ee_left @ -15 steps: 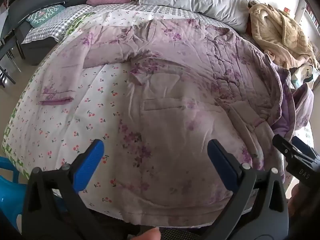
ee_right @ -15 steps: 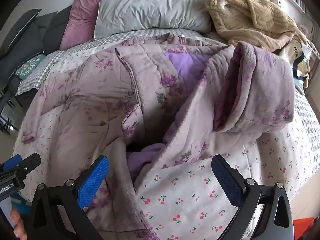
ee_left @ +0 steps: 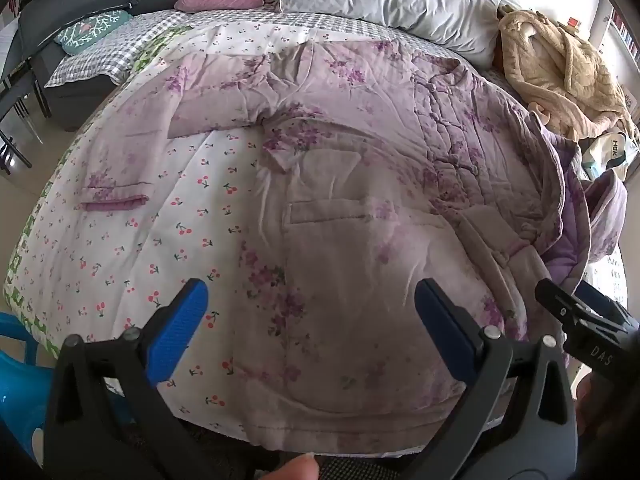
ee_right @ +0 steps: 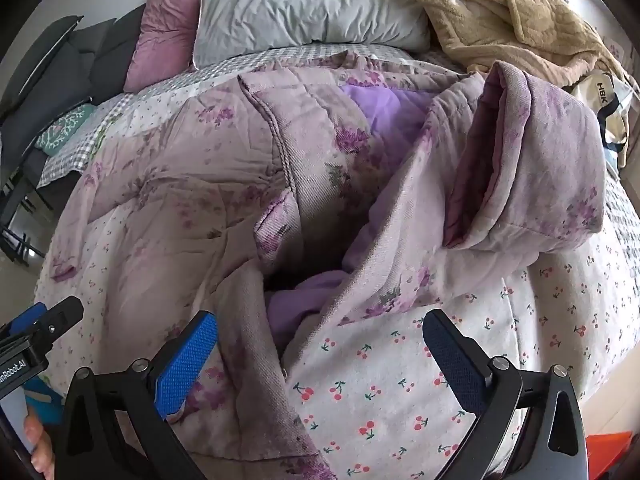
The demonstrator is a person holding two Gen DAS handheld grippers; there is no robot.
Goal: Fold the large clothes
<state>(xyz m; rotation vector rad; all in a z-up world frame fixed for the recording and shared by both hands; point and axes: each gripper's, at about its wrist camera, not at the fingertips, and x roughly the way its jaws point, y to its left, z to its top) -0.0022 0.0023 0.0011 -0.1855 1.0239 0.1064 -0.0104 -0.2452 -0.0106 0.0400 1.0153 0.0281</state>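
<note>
1. A big quilted lilac jacket (ee_left: 360, 184) with purple flowers is lying spread across the bed (ee_left: 120, 264), on top of the cherry-print blanket.
2. The left tongs (ee_left: 312, 320) are hovering over the jacket's lower hem with the blue pads wide apart, holding nothing.
3. The right tongs (ee_right: 320, 356) are doing the same thing, gaping wide over the jacket's open front edge and gripping nothing.
4. On that side the front panel is lying flipped open, showing the purple lining (ee_right: 384, 120), and one sleeve (ee_right: 532, 168) is sitting bunched up with its cuff opening facing us.
5. A grey pillow (ee_right: 312, 8), a pink pillow (ee_right: 168, 28) and a tan fleece robe (ee_right: 512, 20) are sitting up at the head of the bed.
</note>
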